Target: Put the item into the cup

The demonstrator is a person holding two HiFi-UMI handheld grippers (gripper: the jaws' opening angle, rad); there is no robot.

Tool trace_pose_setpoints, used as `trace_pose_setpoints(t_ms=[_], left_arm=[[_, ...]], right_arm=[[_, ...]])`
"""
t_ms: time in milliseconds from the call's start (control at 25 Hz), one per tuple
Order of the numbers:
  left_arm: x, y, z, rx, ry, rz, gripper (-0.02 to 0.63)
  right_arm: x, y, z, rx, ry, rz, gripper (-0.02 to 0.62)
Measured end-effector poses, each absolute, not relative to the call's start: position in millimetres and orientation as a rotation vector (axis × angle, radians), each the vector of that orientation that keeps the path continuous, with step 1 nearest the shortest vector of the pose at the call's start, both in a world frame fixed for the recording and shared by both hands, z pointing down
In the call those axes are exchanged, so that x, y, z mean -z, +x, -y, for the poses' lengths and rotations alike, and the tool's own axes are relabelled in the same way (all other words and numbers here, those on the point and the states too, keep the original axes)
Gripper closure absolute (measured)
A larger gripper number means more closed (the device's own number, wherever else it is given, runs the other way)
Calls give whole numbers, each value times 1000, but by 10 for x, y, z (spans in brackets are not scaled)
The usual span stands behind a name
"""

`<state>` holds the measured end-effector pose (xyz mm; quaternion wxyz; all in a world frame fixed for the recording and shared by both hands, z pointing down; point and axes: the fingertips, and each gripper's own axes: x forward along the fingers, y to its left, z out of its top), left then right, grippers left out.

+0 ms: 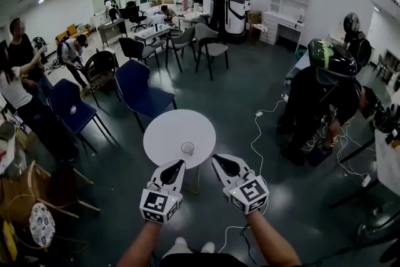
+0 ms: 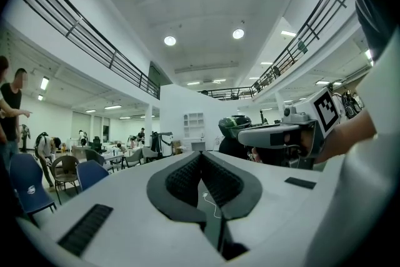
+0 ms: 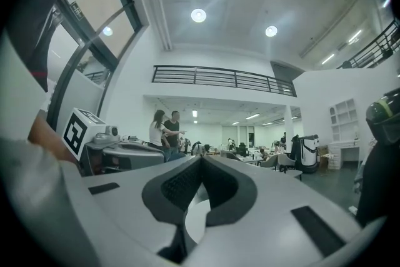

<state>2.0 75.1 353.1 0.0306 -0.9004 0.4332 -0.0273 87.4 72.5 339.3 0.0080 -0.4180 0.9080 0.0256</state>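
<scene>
risk in the head view centres on the cup (image 1: 187,148). it is small, clear and round-rimmed, and probably light. it stands near the front edge of the round white table (image 1: 161,132), just beyond the tips of the left gripper (image 1: 178,166) and the right gripper (image 1: 217,161). a careless nudge from either pointed nose could tip it or slide it across the smooth top. both tools are pinched together with nothing in them, and no item shows on the table or anywhere else, so i cannot tell where it is. the task looks unable to go on until one is found. a white cable (image 1: 255,134) snakes over the dark floor beside the table, which i'd judge a snag for feet. left gripper view: matte white plastic shells and black ribbed rubber pads that meet at the tips. the jaws are empty and aimed out over the room, not at the cup. right gripper view: the same ribbed pads are closed tip to tip and hold nothing. a pale surface, probably the tabletop, shows through the gap beneath them.
</scene>
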Motion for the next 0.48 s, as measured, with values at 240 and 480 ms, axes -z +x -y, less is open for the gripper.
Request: trace_pose_setpoints(t_ms=[240, 480], left_arm=[[-3547, 24, -775, 75, -2786, -1320, 591], [-3523, -76, -796, 69, -2791, -1296, 591]], right_arm=[[-3396, 828, -767, -103, -1316, -2846, 579], [-3379, 728, -783, -104, -1335, -2835, 579]])
